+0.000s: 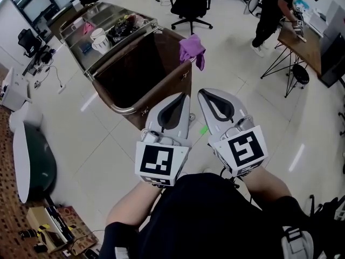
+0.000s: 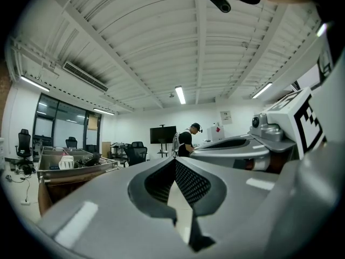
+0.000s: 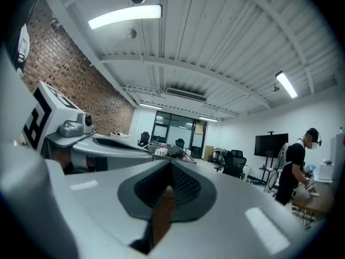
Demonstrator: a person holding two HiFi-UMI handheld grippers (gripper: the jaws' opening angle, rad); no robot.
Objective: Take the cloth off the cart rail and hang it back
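While both claws are riding side by side close to the person's body, the purple cloth (image 1: 192, 49) is sitting draped over the far corner of the cart rail (image 1: 123, 109). It is bunching on top and trailing a loose tail down the outer side of the cart (image 1: 161, 92).

The left claw (image 1: 180, 101) is pointing level toward the cart. Its own view is showing its jaws pressed together with nothing between them. The right claw (image 1: 207, 96) is doing the same right beside it, jaws shut and empty. Both are hanging well short of the cloth.

That cloth on the rail is reading two ways: it could be waiting to come off, or it could be hung back already. One look is not settling which.

As for handling, I'm judging it light, limp and thin. It looks like a fabric that is going to slump and fold the instant it leaves the rail, with no stiffness to steer by. It is not looking fragile, though it may slide on a smooth rail.

The bunched crown on top of the rail is offering the thickest bite, so any grip is going best there. The dangling tail is looking thin enough to slip through the pads. To hang securely it is needing roughly even lengths falling on either side of the rail.
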